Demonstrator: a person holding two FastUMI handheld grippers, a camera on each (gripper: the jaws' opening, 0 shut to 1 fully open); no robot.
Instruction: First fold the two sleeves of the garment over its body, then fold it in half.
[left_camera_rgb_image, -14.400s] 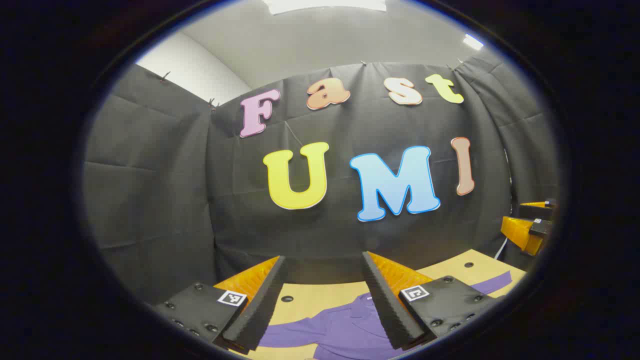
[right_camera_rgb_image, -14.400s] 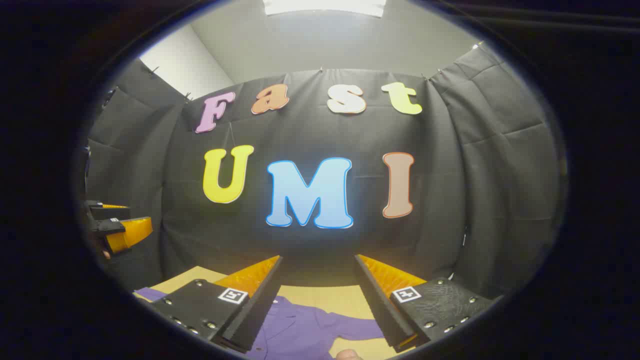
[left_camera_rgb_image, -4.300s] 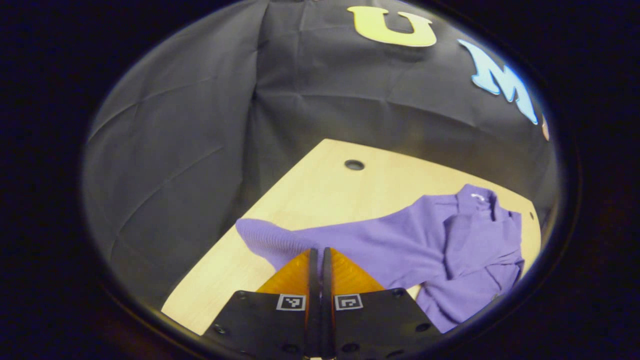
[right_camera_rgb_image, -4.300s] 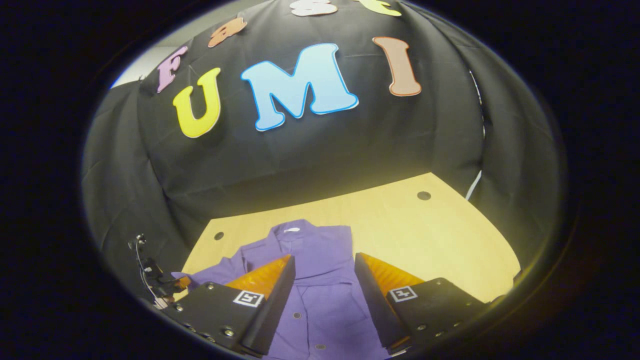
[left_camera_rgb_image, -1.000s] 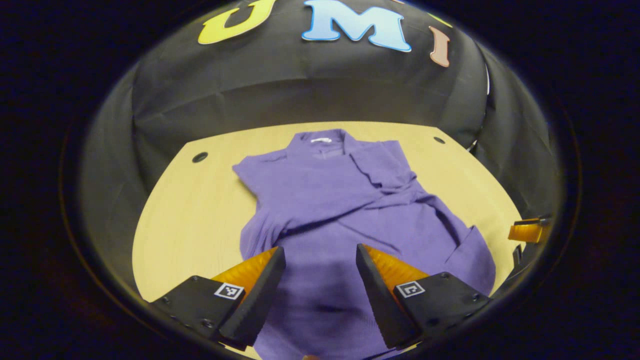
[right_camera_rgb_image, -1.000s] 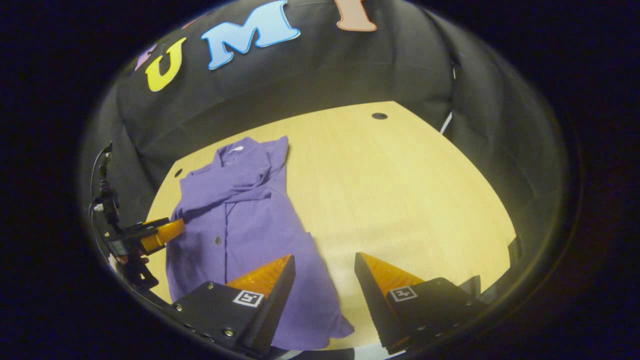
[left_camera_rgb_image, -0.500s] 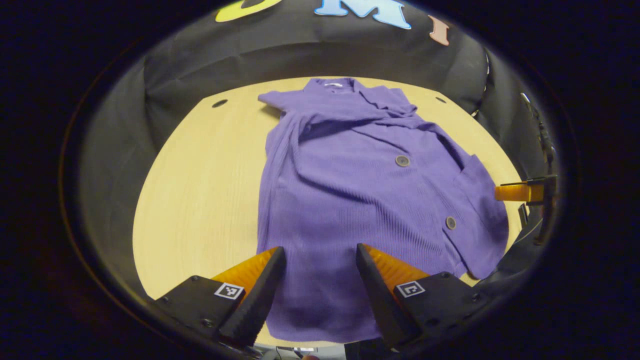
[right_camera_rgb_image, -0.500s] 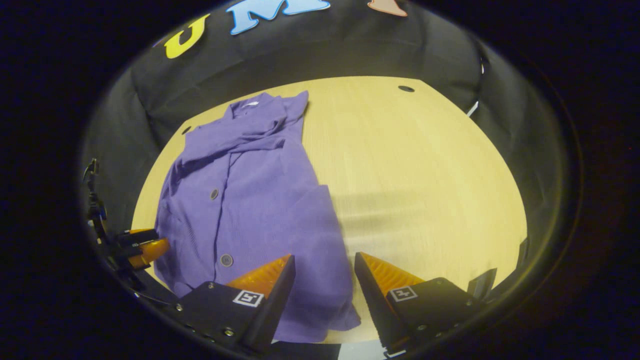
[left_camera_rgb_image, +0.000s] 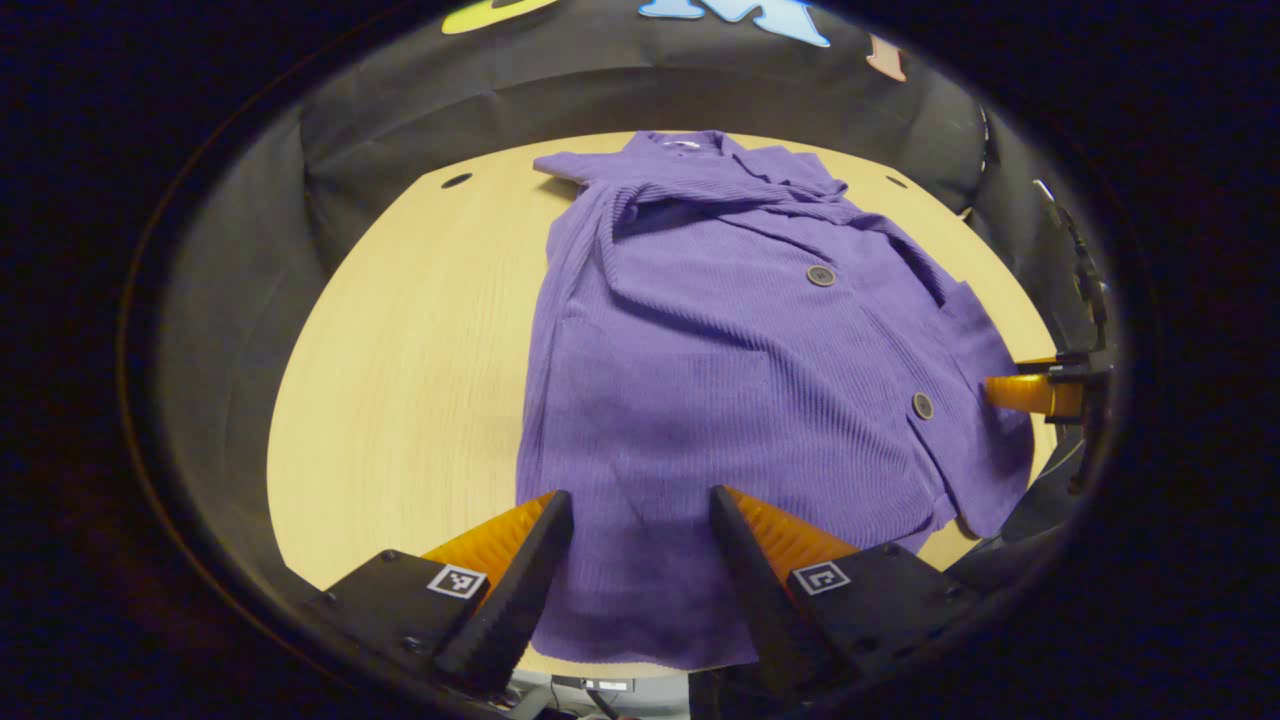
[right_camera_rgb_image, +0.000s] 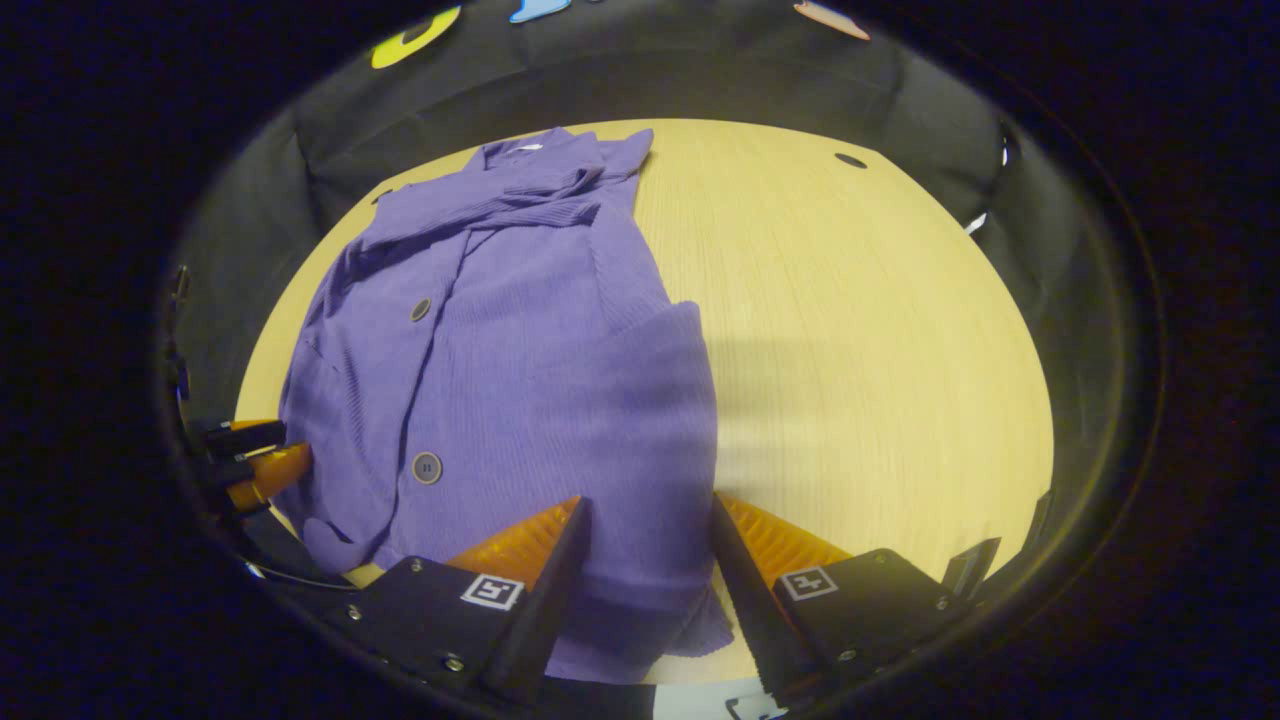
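**Both claws open over hem of purple cardigan**

Left claw (left_camera_rgb_image: 632, 560): fingers spread wide apart, nothing between them, hanging over the near hem of the cardigan (left_camera_rgb_image: 740, 340). Can't tell if the tips touch the fabric. In the right gripper view the left claw (right_camera_rgb_image: 262, 462) also shows at the far left edge, by the cardigan's side hem.

Right claw (right_camera_rgb_image: 645, 565): fingers also spread, holding nothing, over the near hem on the cardigan's other corner. Hem edge runs between its two fingers; contact w/ cloth not clear. In the left gripper view the right claw (left_camera_rgb_image: 1030, 392) sits at the far right edge, just beside the cardigan's lower side.

Cardigan lies on the wooden surface (left_camera_rgb_image: 400, 330), collar at the far end, hem at the near edge by both claws. Front faces up, w/ two buttons (left_camera_rgb_image: 821, 275) showing down the front. Both sleeves (left_camera_rgb_image: 700, 190) lie folded across the chest, bunched just below the collar (right_camera_rgb_image: 520, 150). Body not folded in half: full length laid out, a few wrinkles. A patch pocket (left_camera_rgb_image: 975, 320) shows near the lower side.

Surface is light wood w/ small round holes (right_camera_rgb_image: 851, 160) near its far corners. Much bare wood beside the cardigan in the right gripper view. Black cloth wall (right_camera_rgb_image: 700, 80) stands behind the surface.
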